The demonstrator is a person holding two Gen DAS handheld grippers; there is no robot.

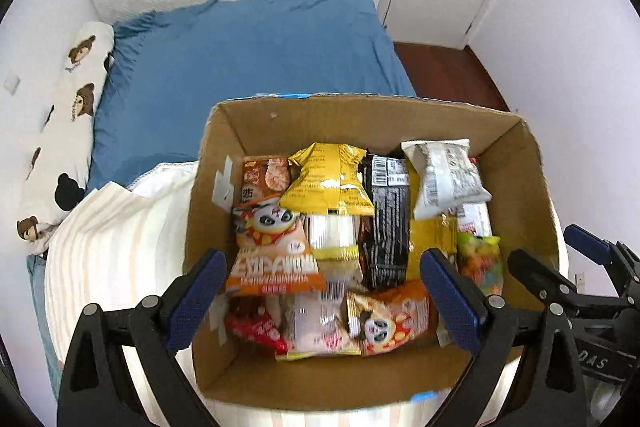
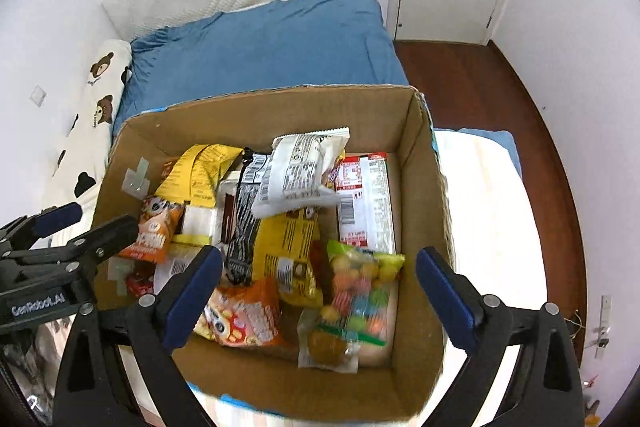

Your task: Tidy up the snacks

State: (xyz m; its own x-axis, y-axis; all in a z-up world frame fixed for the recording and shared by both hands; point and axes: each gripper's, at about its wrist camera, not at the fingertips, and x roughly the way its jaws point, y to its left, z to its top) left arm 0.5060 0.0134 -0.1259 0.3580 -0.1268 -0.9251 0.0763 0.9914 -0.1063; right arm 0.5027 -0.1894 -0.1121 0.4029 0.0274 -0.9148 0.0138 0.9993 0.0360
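Both of my grippers hang above the cardboard box (image 1: 516,163), pointing steeply down into it; my left gripper (image 1: 324,301) is spread wide with nothing between its blue pads, and my right gripper (image 2: 318,297) is spread just as wide and equally empty; in the left wrist view the right gripper shows at the right edge, beside the box wall.

The box sits on a bed, on a pale striped cover (image 1: 116,227) with a blue sheet (image 1: 248,51) beyond; the snacks lie inside it in a loose heap, overlapping one another; a white packet (image 2: 300,171) rides on top toward the far side, a yellow bag (image 1: 328,179) leans beside it, a black wrapper (image 1: 388,227) lies between them; an orange panda packet (image 1: 272,251) sits to the left, and a clear bag of coloured candies (image 2: 360,291) lies near the right wall, beside a red-and-white flat pack (image 2: 366,203).

I judge all of these light, soft and crinkly; the puffed bags will squash and may slide off smooth film, so I would pinch a crimped end seam or a flat corner rather than the belly; the candy bag looks heavier and lumpy, best taken by its top strip; anything brittle inside wants a gentle squeeze.
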